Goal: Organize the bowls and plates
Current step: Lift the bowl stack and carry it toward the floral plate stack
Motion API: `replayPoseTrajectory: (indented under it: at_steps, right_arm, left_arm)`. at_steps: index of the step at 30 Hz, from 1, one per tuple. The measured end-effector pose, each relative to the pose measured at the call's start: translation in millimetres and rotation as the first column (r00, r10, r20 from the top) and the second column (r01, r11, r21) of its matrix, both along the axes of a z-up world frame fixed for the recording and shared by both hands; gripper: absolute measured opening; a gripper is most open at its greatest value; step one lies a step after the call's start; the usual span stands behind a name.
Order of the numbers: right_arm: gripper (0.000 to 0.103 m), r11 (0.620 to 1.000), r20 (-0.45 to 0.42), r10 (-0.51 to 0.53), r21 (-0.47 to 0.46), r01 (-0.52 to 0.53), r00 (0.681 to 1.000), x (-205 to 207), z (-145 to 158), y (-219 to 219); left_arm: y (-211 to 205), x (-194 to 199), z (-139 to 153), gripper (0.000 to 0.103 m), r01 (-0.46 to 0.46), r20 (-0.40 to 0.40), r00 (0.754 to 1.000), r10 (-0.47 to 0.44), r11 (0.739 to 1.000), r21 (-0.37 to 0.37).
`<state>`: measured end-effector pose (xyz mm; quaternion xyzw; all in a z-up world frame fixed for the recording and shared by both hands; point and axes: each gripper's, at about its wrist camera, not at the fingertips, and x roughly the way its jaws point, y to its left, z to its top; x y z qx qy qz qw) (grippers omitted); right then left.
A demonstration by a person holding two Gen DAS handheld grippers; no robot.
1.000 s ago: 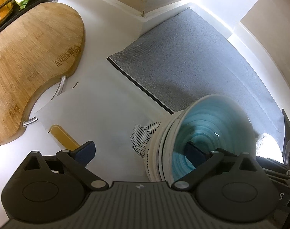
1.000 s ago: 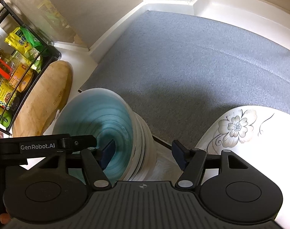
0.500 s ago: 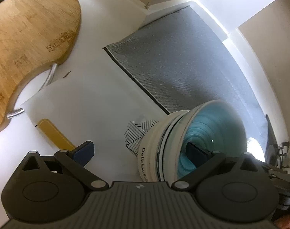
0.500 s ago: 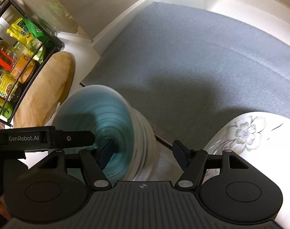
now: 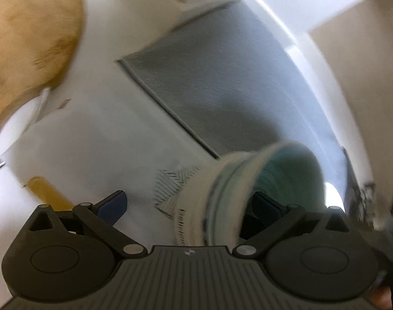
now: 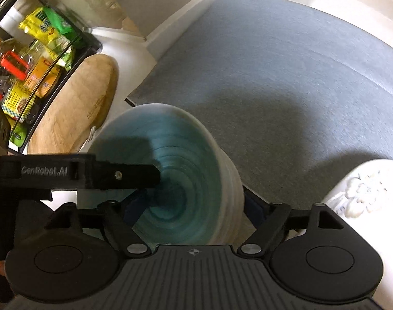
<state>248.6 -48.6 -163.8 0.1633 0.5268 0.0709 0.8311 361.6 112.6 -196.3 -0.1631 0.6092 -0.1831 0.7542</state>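
- The stack of bowls (a teal-glazed bowl on top, white ones nested under it) sits on the white counter, at the near corner of the grey mat. In the right wrist view it fills the lower middle, between 6 and 7 o'clock.
- The right gripper straddles the right side of the stack: one finger is down inside the teal bowl, the other outside the white wall at about 4 o'clock. Its jaws have just been opening, and the wall of the stack is between them; no pad can be seen pressing on it, so I read it as spread.
- The left gripper straddles the opposite side. Its right finger is inside the teal bowl and its left finger hangs over bare counter at 8 o'clock, well apart from the stack. Its jaws have just been closing a little, yet they stand wide and clamp nothing.
- Compared with a second ago, the left view shows the stack lower and nearer the fingers, and the picture is now smeared with motion.
- The flowered plate lies at 3 o'clock in the right view, partly on the mat.
- The wooden cutting board lies at 10 o'clock, beside the black rack of packets.
- My judgement: the stack looks set down and released, so the plate is probably the next thing to place.
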Motion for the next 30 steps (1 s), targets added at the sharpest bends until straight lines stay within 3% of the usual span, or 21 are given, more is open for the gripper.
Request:
replayPoseTrajectory:
  at_steps: [2,8,13,16,18,21,23,25,26,30]
  right_arm:
    - [0.089,0.999,-0.001,0.044,-0.014,-0.044,0.999,1.3,-0.7,4.1]
    - [0.085,0.998,-0.001,0.063,-0.019,-0.063,0.998,0.9,3.0,5.5]
    - [0.079,0.995,0.037,0.098,-0.026,-0.097,0.995,10.0,3.8,21.4]
    - [0.079,0.992,0.076,0.125,-0.019,-0.123,0.989,14.6,3.1,27.4]
    - [0.078,0.995,0.071,0.094,0.016,-0.095,0.993,11.7,1.9,20.9]
    - [0.080,0.995,-0.007,0.000,0.096,0.001,1.000,-0.1,-2.6,4.9]
    - [0.078,0.993,-0.001,-0.012,0.121,0.012,1.000,-7.0,-4.6,3.2]
    - [0.079,0.991,0.011,-0.027,0.128,0.025,1.000,-10.7,-6.3,6.0]
    - [0.076,0.987,0.011,-0.044,0.153,0.042,0.999,-12.2,-7.9,6.1]
    - [0.066,0.986,0.030,-0.087,0.147,0.082,0.996,-17.6,-7.2,5.7]
  left_arm:
    - [1.1,1.2,-5.0,0.077,0.020,-0.046,0.999,-0.024,0.995,-0.097]
    - [11.4,4.6,-11.3,0.074,-0.019,-0.082,0.997,0.009,0.991,-0.130]
    - [28.0,9.7,-1.5,0.073,-0.071,-0.045,0.997,0.067,0.994,-0.082]
    - [37.5,15.1,-1.7,0.073,-0.094,-0.059,0.994,0.088,0.991,-0.091]
    - [39.0,16.4,-3.4,0.075,-0.095,-0.065,0.994,0.089,0.990,-0.100]
    - [42.3,18.2,-6.0,0.082,-0.080,-0.064,0.995,0.074,0.991,-0.111]
    - [38.9,20.2,-6.7,0.092,-0.066,-0.067,0.996,0.057,0.988,-0.139]
    - [35.6,21.2,-7.5,0.094,-0.031,-0.059,0.998,0.022,0.987,-0.158]
    - [35.6,21.8,-8.5,0.092,-0.026,-0.056,0.998,0.017,0.986,-0.164]
    - [50.1,18.1,-11.5,0.066,-0.029,-0.054,0.998,0.021,0.985,-0.168]
